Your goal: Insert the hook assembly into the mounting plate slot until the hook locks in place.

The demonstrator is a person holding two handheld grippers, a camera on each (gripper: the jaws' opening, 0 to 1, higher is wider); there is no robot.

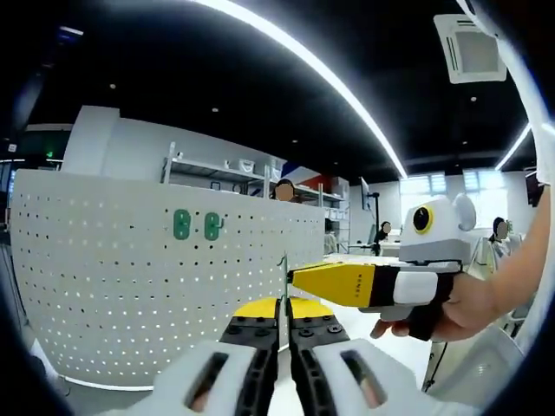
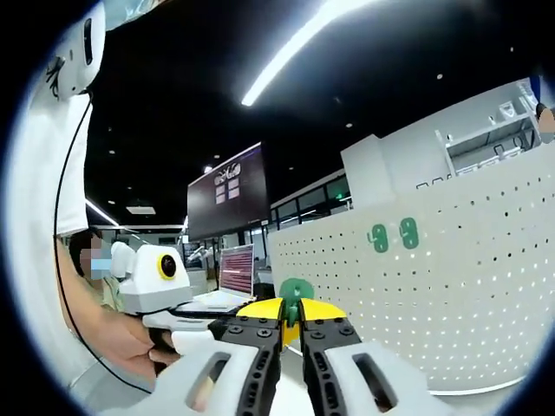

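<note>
No legible writing on pegboard or green hooks.

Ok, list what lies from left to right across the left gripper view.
White pegboard → two green hooks mounted on it → thin metal piece held up between the left gripper's shut jaws → right gripper coming in from the right → the person's hand holding it.
</note>
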